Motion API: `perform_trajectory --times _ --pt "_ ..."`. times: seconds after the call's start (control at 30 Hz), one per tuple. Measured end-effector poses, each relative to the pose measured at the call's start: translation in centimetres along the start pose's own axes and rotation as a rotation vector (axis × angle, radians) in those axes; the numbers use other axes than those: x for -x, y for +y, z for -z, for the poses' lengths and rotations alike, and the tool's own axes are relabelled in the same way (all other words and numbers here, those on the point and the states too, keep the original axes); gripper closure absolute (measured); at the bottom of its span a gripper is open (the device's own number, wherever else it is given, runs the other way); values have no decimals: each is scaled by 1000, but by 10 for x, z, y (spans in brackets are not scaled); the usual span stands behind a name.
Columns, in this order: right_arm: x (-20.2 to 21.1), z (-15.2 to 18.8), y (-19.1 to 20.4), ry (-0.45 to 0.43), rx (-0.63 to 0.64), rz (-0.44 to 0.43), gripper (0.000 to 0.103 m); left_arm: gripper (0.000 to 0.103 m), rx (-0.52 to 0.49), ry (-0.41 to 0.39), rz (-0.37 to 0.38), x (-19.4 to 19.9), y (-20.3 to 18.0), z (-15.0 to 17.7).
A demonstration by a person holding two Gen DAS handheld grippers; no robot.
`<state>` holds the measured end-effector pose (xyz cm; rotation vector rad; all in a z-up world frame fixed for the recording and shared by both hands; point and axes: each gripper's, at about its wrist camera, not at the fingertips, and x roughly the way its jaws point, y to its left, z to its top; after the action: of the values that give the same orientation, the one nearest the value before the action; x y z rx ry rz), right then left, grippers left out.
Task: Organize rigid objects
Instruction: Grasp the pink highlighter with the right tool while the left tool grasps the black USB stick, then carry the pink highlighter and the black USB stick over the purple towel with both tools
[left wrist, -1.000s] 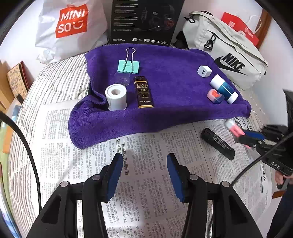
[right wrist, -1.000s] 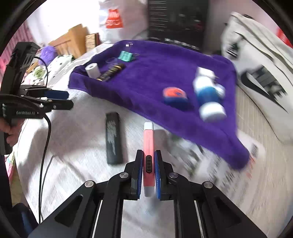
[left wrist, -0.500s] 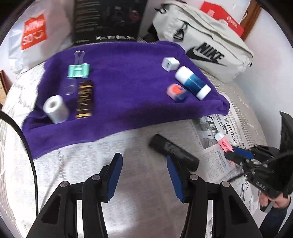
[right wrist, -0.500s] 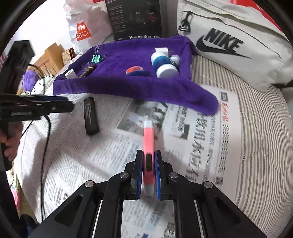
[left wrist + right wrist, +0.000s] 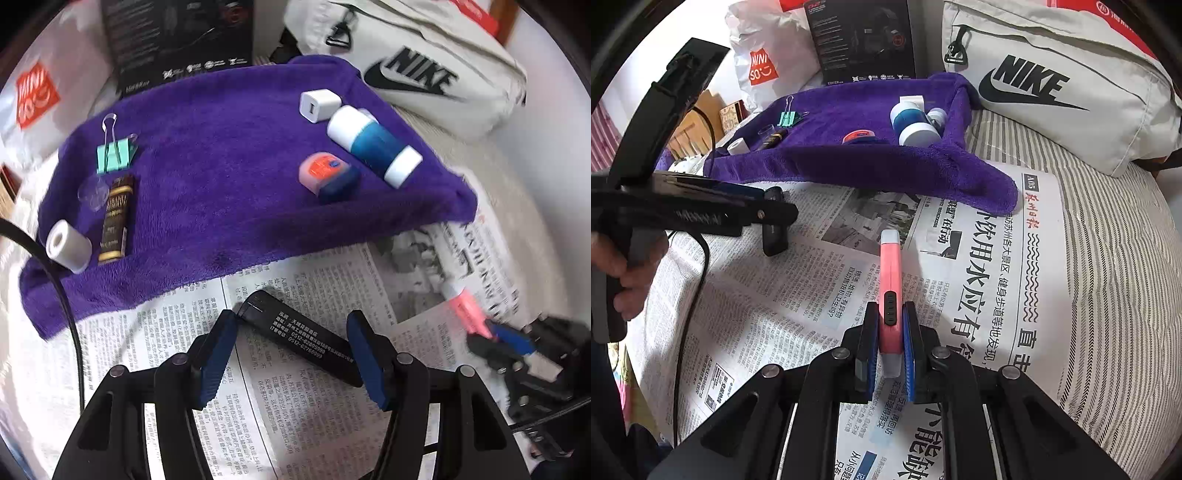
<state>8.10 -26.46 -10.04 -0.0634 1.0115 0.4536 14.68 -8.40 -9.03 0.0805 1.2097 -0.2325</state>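
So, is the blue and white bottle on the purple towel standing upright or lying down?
Lying down: the bottle rests on its side on the towel, caps pointing sideways.

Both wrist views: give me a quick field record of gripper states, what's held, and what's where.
left gripper: open, straddling the black stick on the newspaper
right gripper: shut on the pink cutter
purple towel: holds binder clip, white roll, brown box, charger cube, blue-white bottle, orange-blue case
behind: Nike bag
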Motion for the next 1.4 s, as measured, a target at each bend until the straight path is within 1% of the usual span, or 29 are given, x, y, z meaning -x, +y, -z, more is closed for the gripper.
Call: perform_trajectory --times 0.1,0.2,0.4,0.5,0.57,0.7,0.77,0.8,0.83,0.87,0.9,0.97,1.2,1.3,1.4 --pt "-1 -1 2 0 5 7 91 43 -31 2 -17 2 2 5" --pt "-1 0 3 -5 13 18 91 41 -46 0 -64 6 13 13" --pt "-1 1 6 -4 8 38 91 41 -11 -14 -74 19 53 37" --pt "-2 0 6 -2 10 45 91 41 7 -33 -67 21 65 42" --pt "-2 0 5 1 1 42 90 43 -16 -44 -61 19 62 40" --pt "-2 -1 8 8 6 58 90 43 -117 -79 -74 17 51 37" --pt "-2 -1 8 9 3 62 90 48 -155 -91 -71 16 46 37" --pt "-2 -1 8 8 -3 62 90 58 -166 -94 -47 17 44 37" --pt "-3 -1 8 8 -5 63 90 72 -168 -97 -10 18 44 38" --pt "-3 -1 8 6 -8 65 90 76 -166 -103 19 18 45 37" --pt "-3 0 8 6 -11 68 90 78 -175 -115 28 18 44 38" --pt "-3 0 9 7 -11 76 90 79 -204 -130 15 19 39 42" --pt "-4 -2 12 20 -8 97 90 79 -200 -130 34 23 38 51" --pt "-4 -3 11 27 -15 92 89 79 -195 -135 36 23 39 51" --pt "-5 -5 9 33 -26 68 84 79 -190 -127 46 22 40 50"
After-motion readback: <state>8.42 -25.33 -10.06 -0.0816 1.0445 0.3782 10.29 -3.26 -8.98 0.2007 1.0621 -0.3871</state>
